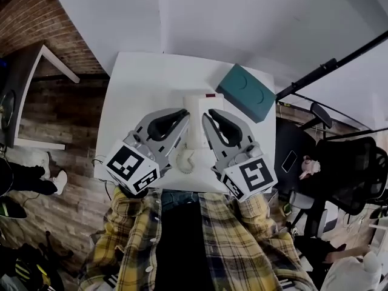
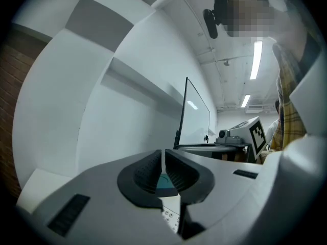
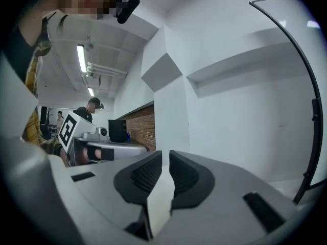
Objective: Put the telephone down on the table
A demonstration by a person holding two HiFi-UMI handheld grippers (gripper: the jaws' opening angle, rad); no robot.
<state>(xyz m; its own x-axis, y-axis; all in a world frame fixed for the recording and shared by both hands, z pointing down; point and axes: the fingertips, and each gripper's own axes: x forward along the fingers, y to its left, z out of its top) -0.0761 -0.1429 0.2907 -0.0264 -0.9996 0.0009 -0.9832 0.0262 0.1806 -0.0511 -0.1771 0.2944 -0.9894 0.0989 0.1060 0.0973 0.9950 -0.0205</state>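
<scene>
Nearest, below the plaid shirt (image 1: 203, 241), the two marker cubes hang over the table's (image 1: 130, 83) near edge, the left one (image 1: 130, 167) and the right one (image 1: 251, 177). From them the left gripper (image 1: 183, 121) and the right gripper (image 1: 207, 121) reach forward and inward, so their tips converge on the telephone (image 1: 196, 129) from either side.

The telephone is white and lies between the two sets of jaws, over the middle of the table and a little toward its near edge. Its coiled cord (image 1: 185, 160) curls just behind the jaw tips, close to the near edge. Whether the telephone rests on the table or is lifted off it cannot be told from above.

In the left gripper view, the left gripper (image 2: 162, 160) has its ribbed pads drawn almost together, pinching a thin white edge of the telephone (image 2: 171, 216), whose keypad shows just below. In the right gripper view, the right gripper (image 3: 165, 162) is clamped on a thicker white slab of the telephone (image 3: 160, 200), with the pads pressed to both its faces.

The telephone's long axis runs from the near edge toward the far edge, straight away from the person. The end with a small red mark (image 1: 210, 94) points at the far edge.

Beyond it, a teal box (image 1: 247, 91) lies turned at an angle by the far right corner, apart from the telephone. A bit of it also shows past the left pads (image 2: 164, 184).
</scene>
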